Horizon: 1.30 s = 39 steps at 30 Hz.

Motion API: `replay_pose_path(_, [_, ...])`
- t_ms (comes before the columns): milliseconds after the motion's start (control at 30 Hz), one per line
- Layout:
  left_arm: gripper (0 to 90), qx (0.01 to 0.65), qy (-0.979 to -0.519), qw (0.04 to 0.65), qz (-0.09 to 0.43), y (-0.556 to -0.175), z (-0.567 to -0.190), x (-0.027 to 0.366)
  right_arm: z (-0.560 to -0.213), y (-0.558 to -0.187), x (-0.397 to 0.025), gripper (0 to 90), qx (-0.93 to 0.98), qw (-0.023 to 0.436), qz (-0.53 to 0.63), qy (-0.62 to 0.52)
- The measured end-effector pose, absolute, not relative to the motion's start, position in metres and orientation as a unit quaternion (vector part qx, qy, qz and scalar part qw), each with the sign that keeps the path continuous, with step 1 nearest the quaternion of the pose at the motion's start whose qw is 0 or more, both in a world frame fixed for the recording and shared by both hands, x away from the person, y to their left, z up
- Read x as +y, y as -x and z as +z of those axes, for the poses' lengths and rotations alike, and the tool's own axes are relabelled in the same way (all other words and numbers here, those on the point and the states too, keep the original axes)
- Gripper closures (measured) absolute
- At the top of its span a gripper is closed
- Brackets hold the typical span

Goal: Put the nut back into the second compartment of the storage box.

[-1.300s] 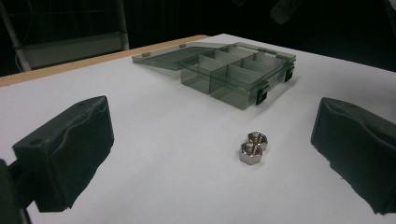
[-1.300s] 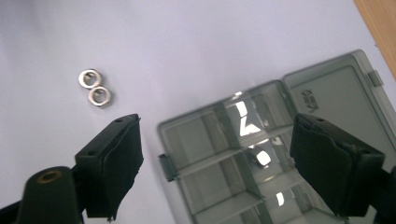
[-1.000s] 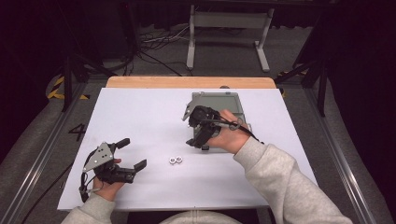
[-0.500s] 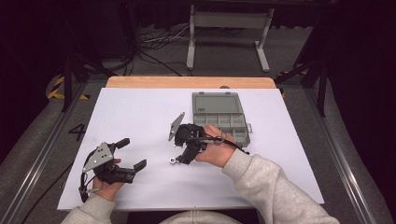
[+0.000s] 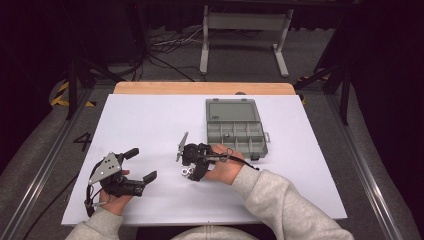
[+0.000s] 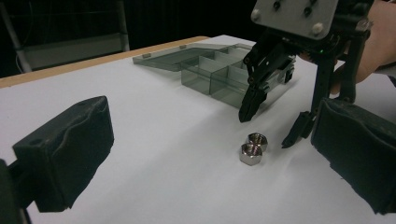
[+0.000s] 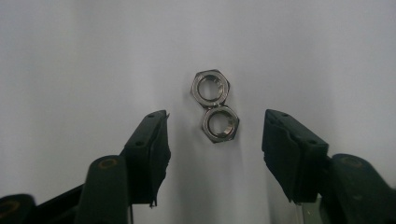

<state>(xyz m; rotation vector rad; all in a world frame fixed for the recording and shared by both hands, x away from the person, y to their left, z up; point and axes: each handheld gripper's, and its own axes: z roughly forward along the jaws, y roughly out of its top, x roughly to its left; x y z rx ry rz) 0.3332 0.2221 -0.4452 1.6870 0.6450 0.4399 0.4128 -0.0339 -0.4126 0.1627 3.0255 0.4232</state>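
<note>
Jaws of the left gripper (image 5: 139, 168) are spread wide with nothing between them, low at the near left of the table (image 5: 150, 125). Farther in, the right gripper (image 7: 215, 135) hangs over two nuts (image 7: 215, 109) with its jaws released, one pad each side of them (not touching either). The nuts lie flat on the white top, touching each other. Beyond the right hand (image 5: 222, 167) sits the open box (image 5: 235, 127), its lid laid back.

Both tools are black with padded jaws, the left tool (image 5: 141, 165) topped by a grey screwed plate, the right tool (image 5: 189, 172) trailing a black cable, sleeves (image 5: 280, 200) light grey.
</note>
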Motion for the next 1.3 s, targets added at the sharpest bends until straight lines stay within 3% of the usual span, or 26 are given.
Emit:
replay_pose_path(233, [0.0,0.278,-0.727,0.599,0.189,-0.333,-0.445,0.222,-0.422,-0.420,-0.032,57.8,0.990,0.035,0.123,-0.059])
replay_pose_path(567, [0.0,0.277,-0.729,0.597,0.190,-0.333,-0.445,0.222,-0.424,-0.423,-0.030,69.7,0.990,0.021,0.120,-0.068])
replay_pose_path(767, [0.0,0.276,-0.728,0.598,0.190,-0.334,-0.445,0.223,-0.418,-0.421,-0.033,69.8,0.990,0.028,0.122,-0.067])
replay_pose_path(1300, [0.0,0.276,-0.729,0.597,0.189,-0.334,-0.445,0.222,-0.352,-0.421,-0.050,69.7,0.983,0.051,0.161,-0.077])
